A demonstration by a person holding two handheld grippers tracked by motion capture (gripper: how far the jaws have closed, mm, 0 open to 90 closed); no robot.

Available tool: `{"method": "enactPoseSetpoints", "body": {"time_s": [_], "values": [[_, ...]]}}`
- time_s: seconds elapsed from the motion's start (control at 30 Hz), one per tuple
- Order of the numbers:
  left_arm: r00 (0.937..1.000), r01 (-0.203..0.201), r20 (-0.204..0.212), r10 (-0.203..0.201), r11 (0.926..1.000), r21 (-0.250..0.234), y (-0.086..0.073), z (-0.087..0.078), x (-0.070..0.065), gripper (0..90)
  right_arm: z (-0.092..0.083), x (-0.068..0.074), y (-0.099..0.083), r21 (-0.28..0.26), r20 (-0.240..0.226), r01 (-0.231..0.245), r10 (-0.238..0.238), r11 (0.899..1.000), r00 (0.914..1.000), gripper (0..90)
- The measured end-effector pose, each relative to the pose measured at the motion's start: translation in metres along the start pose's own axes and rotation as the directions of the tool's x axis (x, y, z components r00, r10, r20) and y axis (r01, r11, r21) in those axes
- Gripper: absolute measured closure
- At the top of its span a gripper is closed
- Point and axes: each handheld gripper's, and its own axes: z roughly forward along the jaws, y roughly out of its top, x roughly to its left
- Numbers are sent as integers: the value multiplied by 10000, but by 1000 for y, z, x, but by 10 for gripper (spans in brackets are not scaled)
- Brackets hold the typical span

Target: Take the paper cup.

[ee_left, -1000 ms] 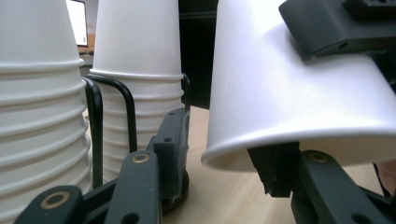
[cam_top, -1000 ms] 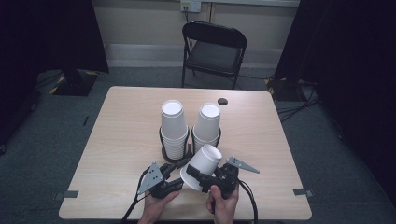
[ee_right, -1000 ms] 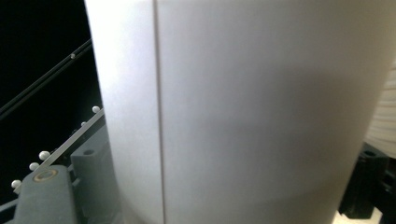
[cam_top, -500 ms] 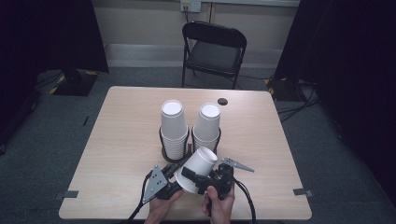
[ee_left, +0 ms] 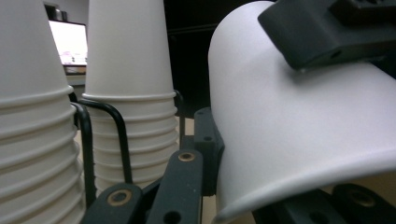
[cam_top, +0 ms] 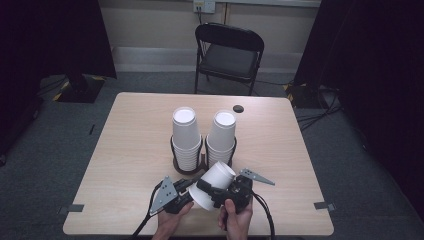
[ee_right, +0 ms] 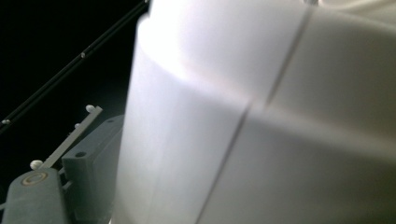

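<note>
White paper cup [cam_top: 212, 183] tilted above the counter [cam_top: 130, 150], clamped between right gripper [cam_top: 216, 191] and left gripper [cam_top: 187, 192], two cup stacks [cam_top: 186, 135] just behind

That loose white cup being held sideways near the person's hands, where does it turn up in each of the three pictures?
High view: the tilted cup lies low centre, between both grippers, in front of the two cup stacks.
Left gripper view: the cup takes up the right half, the stacks at left.
Right gripper view: its white wall covers centre and right, very close.
Shared landmark: the cup stacks, in the high and left gripper views.
</note>
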Motion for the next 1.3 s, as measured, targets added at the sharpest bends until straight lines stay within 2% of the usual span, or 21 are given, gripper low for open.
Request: {"method": "enactPoseSetpoints", "body": {"time_s": [0.2, 0.27, 0.33, 0.4, 0.47, 0.57, 0.67, 0.77, 0.93, 1.1, 1.13, 1.17, 1.23, 1.3], "values": [[9991, 251, 341, -264, 9989, 388, -1, -2, 2, 852, -8, -3, 7, -480, 198, 247, -237, 9985, 9995, 121], [9984, 308, 459, -337, 9976, 619, -1, -2, 3, 854, -10, -6, 9, -564, 263, 582, -568, 9967, 9980, 124], [9980, 306, 520, -346, 9966, 764, 0, -3, 4, 855, -11, -8, 10, -534, 325, 701, -684, 9961, 9971, 121], [9975, 396, 537, -455, 9936, 1061, 1, -4, 6, 855, -11, -9, 11, -526, 309, 865, -849, 9949, 9959, 122], [9972, 453, 527, -525, 9905, 1300, 0, -6, 7, 856, -11, -10, 12, -597, 509, 1243, -1214, 9904, 9913, 123], [9958, 650, 538, -736, 9869, 1476, -1, -9, 10, 858, -12, -14, 14, -759, 534, 1435, -1396, 9867, 9888, 124], [9946, 772, 570, -869, 9848, 1556, -2, -10, 12, 859, -13, -16, 15, -801, 561, 1844, -1803, 9796, 9820, 125], [9944, 848, 458, -954, 9774, 1937, -1, -11, 13, 859, -14, -17, 16, -774, 539, 1990, -1952, 9769, 9793, 126], [9955, 767, 357, -874, 9692, 2339, 4, -16, 16, 860, -18, -17, 15, -832, 458, 2426, -2394, 9666, 9698, 126], [9960, 601, 465, -756, 9599, 2737, 8, -20, 19, 860, -23, -16, 15, -1059, 703, 2658, -2594, 9582, 9632, 128], [9960, 601, 465, -756, 9599, 2737, 8, -20, 19, 860, -23, -16, 15, -1059, 703, 2658, -2594, 9582, 9632, 128], [9966, 543, 440, -699, 9560, 2882, 9, -21, 20, 860, -25, -16, 16, -1137, 782, 2782, -2706, 9538, 9595, 128], [9976, 397, 420, -548, 9531, 3002, 11, -22, 21, 860, -27, -16, 16, -1213, 727, 2859, -2787, 9506, 9576, 127], [9982, 320, 381, -464, 9486, 3148, 12, -23, 23, 860, -30, -16, 15, -1292, 719, 3049, -2978, 9436, 9519, 127]]}}
